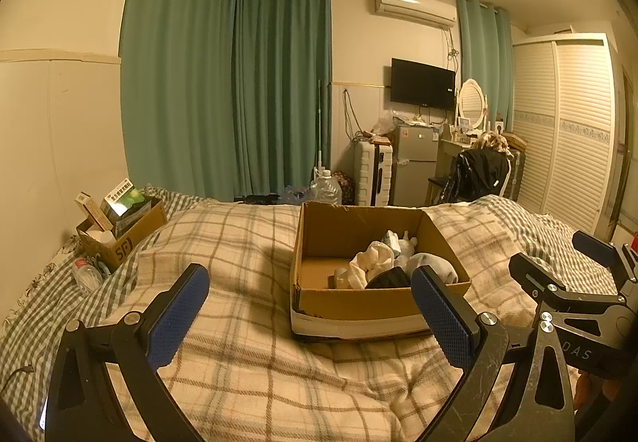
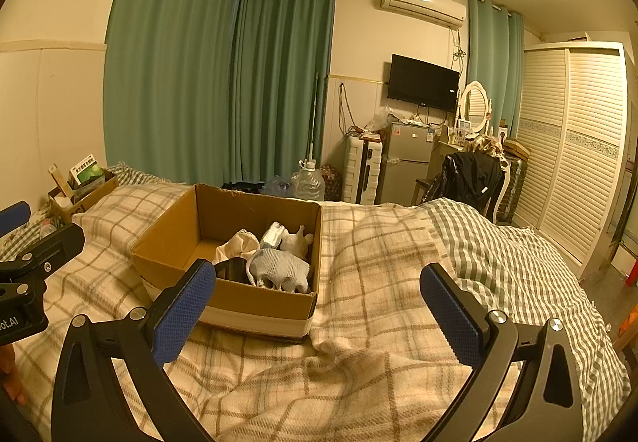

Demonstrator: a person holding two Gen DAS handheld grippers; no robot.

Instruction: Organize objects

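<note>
Plaid bed (image 2: 379, 242) — open cardboard box (image 2: 255, 306), toy-filled

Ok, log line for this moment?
left tool: open, empty | right tool: open, empty | cardboard box: on blanket, toys inside

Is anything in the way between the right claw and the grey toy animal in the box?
Only the box's near wall. The grey toy animal lies just behind it, so the open right claw would have to go over the rim. Nothing else visible lies between them, just the blanket.
</note>
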